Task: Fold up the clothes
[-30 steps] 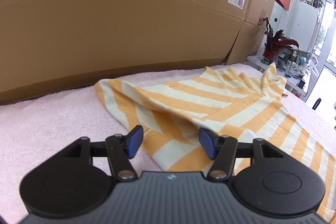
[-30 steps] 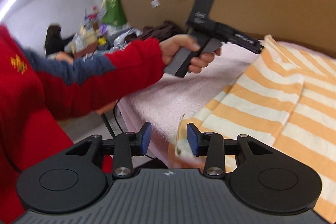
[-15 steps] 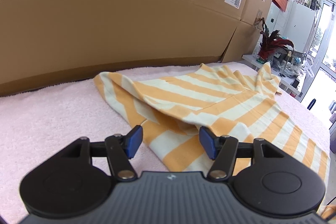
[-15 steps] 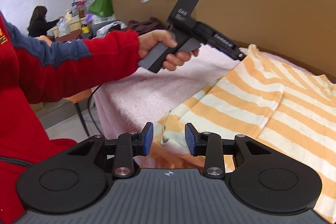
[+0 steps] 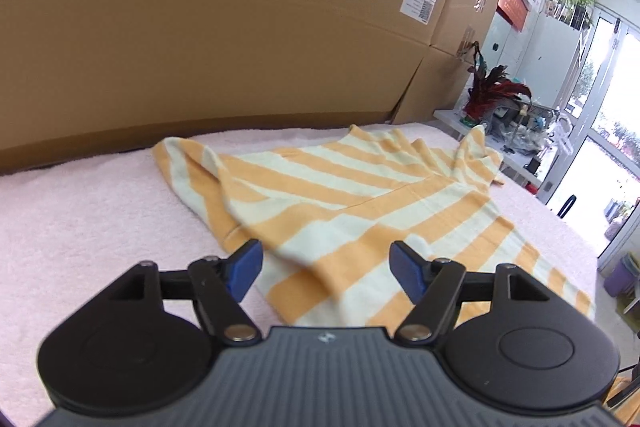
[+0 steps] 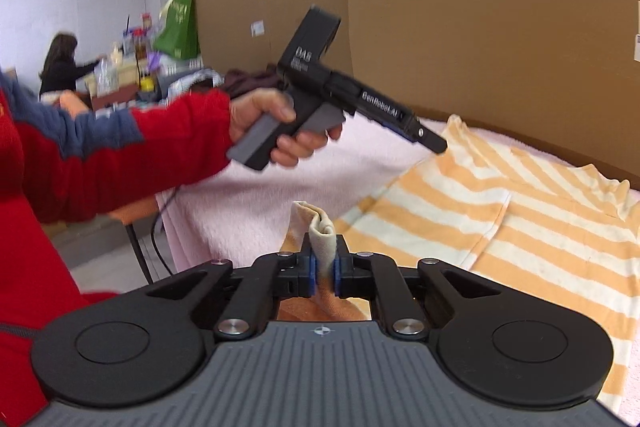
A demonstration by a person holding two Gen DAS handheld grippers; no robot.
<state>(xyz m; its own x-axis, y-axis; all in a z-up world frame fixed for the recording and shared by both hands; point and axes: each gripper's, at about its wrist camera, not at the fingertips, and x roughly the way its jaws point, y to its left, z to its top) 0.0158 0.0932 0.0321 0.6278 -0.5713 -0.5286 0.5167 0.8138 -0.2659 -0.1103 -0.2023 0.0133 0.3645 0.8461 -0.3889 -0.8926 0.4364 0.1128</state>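
My right tool [image 6: 324, 273] is closing on a bunched corner of the striped shirt [image 6: 500, 211] to lift it, while my left tool [image 5: 326, 269] is opening just above the hem, gripping nothing, ready to pinch.

Striped shirt [image 5: 360, 195] hem hidden behind left tool [image 5: 326, 269] body.
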